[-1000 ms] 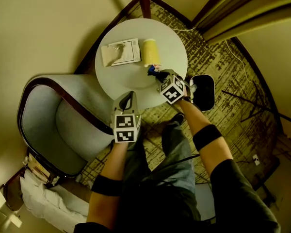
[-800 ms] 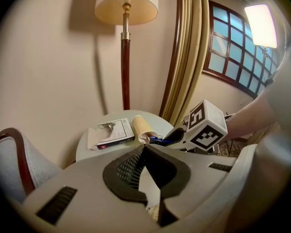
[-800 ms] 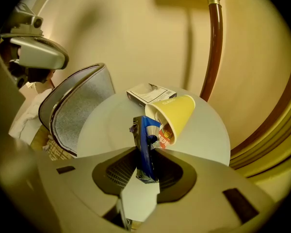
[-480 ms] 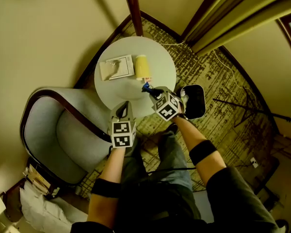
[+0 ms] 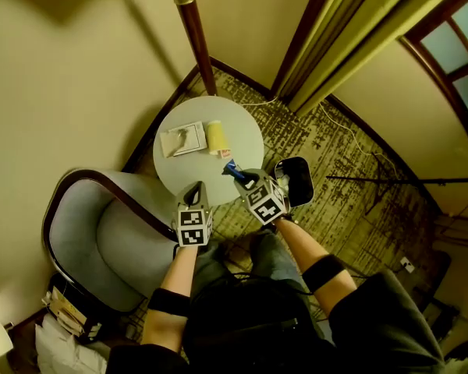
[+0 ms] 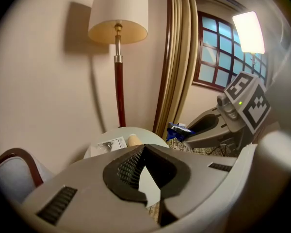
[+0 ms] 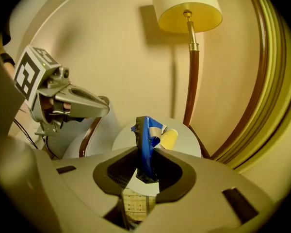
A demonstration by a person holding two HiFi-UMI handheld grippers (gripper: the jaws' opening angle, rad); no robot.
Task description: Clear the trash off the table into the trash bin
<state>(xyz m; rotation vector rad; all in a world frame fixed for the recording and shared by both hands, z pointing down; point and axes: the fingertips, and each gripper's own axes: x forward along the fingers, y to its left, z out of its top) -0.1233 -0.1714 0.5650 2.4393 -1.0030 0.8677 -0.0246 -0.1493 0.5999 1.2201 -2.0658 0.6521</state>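
The right gripper [image 7: 145,168] pinches a crumpled blue foil wrapper [image 7: 146,137], now lifted off the round white table [image 5: 218,174] and close to the black trash bin [image 5: 303,179] on the right. The left gripper [image 6: 146,176] is pressed together and empty. A yellow paper cup [image 5: 215,137] still waits on the table.

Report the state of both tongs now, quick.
Left tongs: closed, nothing held.
Right tongs: closed on a crumpled blue wrapper.
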